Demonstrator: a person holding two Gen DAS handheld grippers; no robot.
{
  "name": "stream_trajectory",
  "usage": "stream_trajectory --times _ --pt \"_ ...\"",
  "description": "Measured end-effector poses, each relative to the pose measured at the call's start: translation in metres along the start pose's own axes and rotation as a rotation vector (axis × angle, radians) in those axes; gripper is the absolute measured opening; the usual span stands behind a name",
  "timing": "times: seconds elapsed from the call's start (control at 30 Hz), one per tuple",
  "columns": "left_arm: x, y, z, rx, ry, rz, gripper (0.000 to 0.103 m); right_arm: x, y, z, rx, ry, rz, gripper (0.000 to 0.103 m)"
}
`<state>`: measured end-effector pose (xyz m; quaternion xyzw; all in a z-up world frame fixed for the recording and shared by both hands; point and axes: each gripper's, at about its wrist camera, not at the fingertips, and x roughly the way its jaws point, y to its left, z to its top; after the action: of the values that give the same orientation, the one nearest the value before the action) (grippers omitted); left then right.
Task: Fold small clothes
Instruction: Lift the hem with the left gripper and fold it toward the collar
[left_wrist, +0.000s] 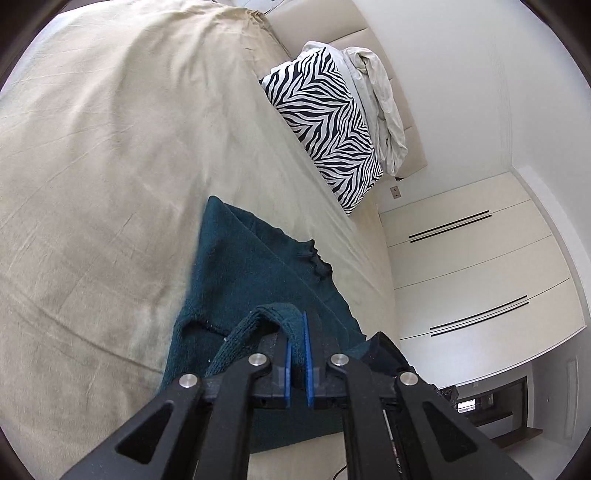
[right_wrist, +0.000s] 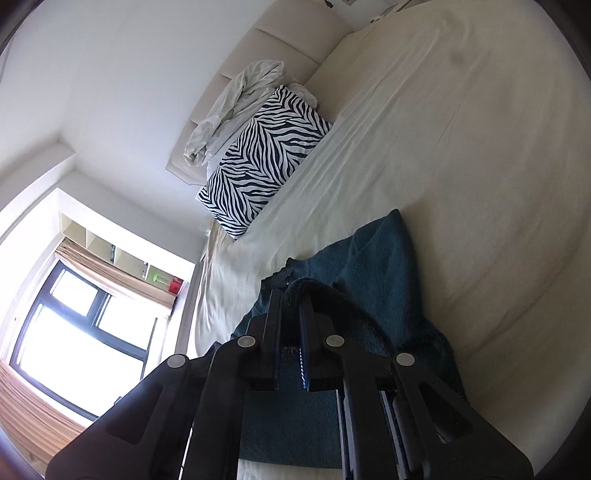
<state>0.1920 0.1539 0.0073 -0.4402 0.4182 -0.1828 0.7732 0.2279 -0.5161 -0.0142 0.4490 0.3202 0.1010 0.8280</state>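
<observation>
**Both claws pinching the teal knit over the bed**

On my left claw (left_wrist: 298, 332) the blue pads are pressed nearly together with a folded edge of the teal knit garment (left_wrist: 255, 258) looped up and nipped between them. The rest of that garment spreads ahead of and below the claw across the beige bedsheet (left_wrist: 110, 166), which fills everything to the claw's left. Ahead and to its right sits the zebra-print pillow (left_wrist: 325, 129), with a crumpled pale cloth (left_wrist: 384, 110) just beyond it.

My right claw (right_wrist: 291, 314) is likewise closed on a bunched fold of the garment (right_wrist: 384, 258), which drapes over the fingertips and trails off to the claw's right. Ahead and slightly left lies the pillow (right_wrist: 266, 158); a bright window (right_wrist: 81, 325) sits far left.
</observation>
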Motion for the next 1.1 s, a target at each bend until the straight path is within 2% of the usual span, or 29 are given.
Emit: stream_trajectory --times 0.27,0.33,0.37,0.4,0.43,0.47,0.5,0.53,0.63,0.77,0.93,1.07,1.1 --pt "0.070 0.013 0.054 0.019 -0.002 0.067 0.006 0.095 -0.037 0.038 0.072 -0.017 -0.103 0.008" --pt "0.087 0.021 0.059 0.026 0.014 0.126 0.009 0.116 -0.051 0.042 0.084 0.012 -0.188 0.009" --pt "0.093 0.026 0.059 0.025 0.028 0.137 0.012 0.125 -0.057 0.042 0.090 0.037 -0.222 0.014" --pt "0.095 0.030 0.056 0.023 0.039 0.134 0.024 0.128 -0.061 0.040 0.088 0.039 -0.230 0.025" --pt "0.093 0.034 0.053 0.032 0.032 0.137 0.037 0.127 -0.063 0.038 0.073 0.023 -0.223 0.032" --pt "0.090 0.036 0.048 0.048 0.020 0.154 0.043 0.123 -0.063 0.036 0.054 0.004 -0.234 0.051" --pt "0.086 0.038 0.043 0.063 0.014 0.177 0.053 0.118 -0.063 0.034 0.037 -0.020 -0.257 0.062" --pt "0.082 0.040 0.038 0.073 0.012 0.191 0.054 0.112 -0.063 0.033 0.026 -0.034 -0.269 0.065" --pt "0.063 0.043 0.021 0.128 0.001 0.208 0.054 0.089 -0.059 0.025 -0.007 -0.038 -0.252 0.065" --pt "0.043 0.040 -0.005 0.245 -0.019 0.259 0.054 0.050 -0.044 -0.010 -0.138 -0.018 -0.303 0.062" --pt "0.030 0.043 -0.030 0.325 -0.032 0.273 0.054 0.041 -0.030 -0.056 -0.288 0.061 -0.394 0.049" --pt "0.027 0.047 -0.038 0.344 -0.045 0.230 0.054 0.032 -0.031 -0.078 -0.326 0.070 -0.445 0.031" --pt "0.031 0.046 -0.038 0.347 -0.039 0.233 0.053 0.030 -0.033 -0.080 -0.321 0.070 -0.455 0.031"
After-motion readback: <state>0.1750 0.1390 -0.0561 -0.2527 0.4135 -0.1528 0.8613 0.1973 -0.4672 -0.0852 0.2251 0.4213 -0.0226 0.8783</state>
